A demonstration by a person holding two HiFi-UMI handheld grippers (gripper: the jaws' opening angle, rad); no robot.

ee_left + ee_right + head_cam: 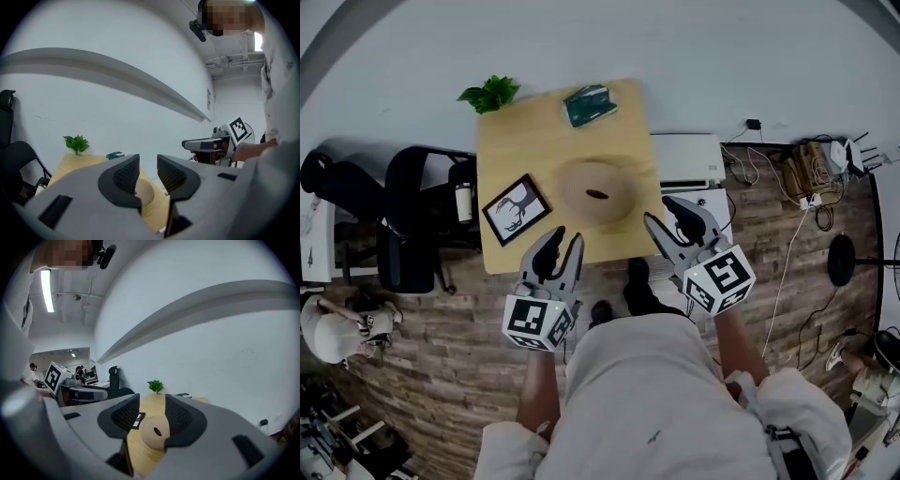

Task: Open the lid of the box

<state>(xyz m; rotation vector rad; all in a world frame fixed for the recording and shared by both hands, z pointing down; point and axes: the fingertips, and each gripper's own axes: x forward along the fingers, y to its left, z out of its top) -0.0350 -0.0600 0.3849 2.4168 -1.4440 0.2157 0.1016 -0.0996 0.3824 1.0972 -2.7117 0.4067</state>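
Observation:
A round tan box [597, 192] with a dark knob on its lid sits near the front of the wooden table [525, 141]. My left gripper [566, 239] hovers over the table's front edge, left of the box, jaws open and empty. My right gripper [660, 212] hangs at the table's front right corner, open and empty, close beside the box. In the left gripper view the box [143, 190] shows far beyond the left gripper [148, 164]. In the right gripper view the box [154, 432] lies ahead between the parted jaws of the right gripper [152, 404], untouched.
A framed picture [516, 208] lies left of the box. A green packet [590, 104] and a small plant [492, 93] are at the table's far edge. A black chair [408, 225] stands to the left, a white unit [686, 159] and cables [787, 178] to the right.

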